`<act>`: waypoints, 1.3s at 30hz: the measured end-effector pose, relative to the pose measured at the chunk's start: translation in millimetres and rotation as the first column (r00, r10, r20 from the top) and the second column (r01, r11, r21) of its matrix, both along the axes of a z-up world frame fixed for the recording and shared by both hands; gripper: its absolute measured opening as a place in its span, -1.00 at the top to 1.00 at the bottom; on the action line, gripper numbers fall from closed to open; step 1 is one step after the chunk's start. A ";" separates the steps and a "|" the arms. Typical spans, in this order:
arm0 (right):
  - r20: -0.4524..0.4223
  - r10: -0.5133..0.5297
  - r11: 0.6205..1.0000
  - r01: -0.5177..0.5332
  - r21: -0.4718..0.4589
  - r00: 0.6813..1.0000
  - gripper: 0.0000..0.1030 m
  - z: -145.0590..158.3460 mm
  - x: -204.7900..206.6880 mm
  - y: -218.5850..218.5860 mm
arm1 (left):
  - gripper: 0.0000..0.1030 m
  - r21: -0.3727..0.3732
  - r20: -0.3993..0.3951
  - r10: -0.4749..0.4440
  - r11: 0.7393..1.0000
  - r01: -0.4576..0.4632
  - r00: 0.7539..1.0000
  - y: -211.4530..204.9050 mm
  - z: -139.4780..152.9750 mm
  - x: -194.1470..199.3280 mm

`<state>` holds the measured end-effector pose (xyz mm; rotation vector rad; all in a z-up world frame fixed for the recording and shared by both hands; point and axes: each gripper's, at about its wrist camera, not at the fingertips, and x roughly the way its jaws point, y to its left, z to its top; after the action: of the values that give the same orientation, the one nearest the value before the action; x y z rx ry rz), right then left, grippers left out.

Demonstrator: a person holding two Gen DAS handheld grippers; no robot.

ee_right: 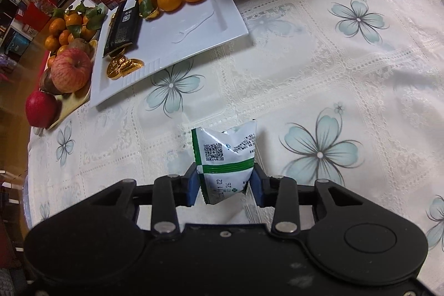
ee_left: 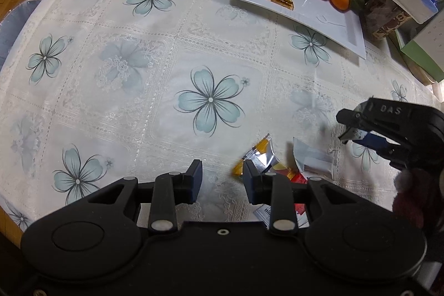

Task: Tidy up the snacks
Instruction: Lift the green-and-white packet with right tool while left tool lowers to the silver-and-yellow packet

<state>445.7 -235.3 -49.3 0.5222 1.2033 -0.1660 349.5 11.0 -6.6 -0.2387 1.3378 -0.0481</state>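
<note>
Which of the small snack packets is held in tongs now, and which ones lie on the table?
The white packet with green stripes is held, in the right tongs. The orange-silver packet and the silver one lie on the tablecloth.

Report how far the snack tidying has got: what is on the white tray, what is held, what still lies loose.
Done: a black packet and gold coins lie on the white tray. In hand: the right gripper is shut on a white-and-green packet. Left: an orange-and-silver packet and a silver wrapper lie loose on the tablecloth; the left gripper is open and empty.
</note>
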 end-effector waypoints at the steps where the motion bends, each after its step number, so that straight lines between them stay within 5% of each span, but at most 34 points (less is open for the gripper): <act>1: 0.003 0.005 1.000 -0.005 0.007 1.000 0.24 3.8 -7.6 -3.5 | 0.21 -0.004 0.008 -0.007 1.000 0.007 1.000 -2.1 0.1 -0.1; 15: 0.055 0.022 0.999 -0.024 0.037 0.998 0.23 36.4 -142.3 -31.4 | 0.21 0.045 0.093 -0.054 0.998 0.050 0.994 -41.6 -10.9 13.2; 30: 0.075 0.057 0.997 -0.061 0.051 0.996 0.23 43.4 -144.2 -34.7 | 0.14 0.189 0.022 -0.123 0.975 0.117 0.992 -58.0 -29.4 9.3; 39: 0.061 0.076 0.996 -0.079 0.043 0.995 0.23 38.5 -141.1 -27.7 | 0.15 0.155 -0.050 -0.163 0.973 0.169 0.985 -41.8 -32.8 -22.7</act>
<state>304.6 -263.1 -10.8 0.5154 1.1695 -0.0567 326.8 -30.8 -39.4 0.0079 1.3890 -0.0775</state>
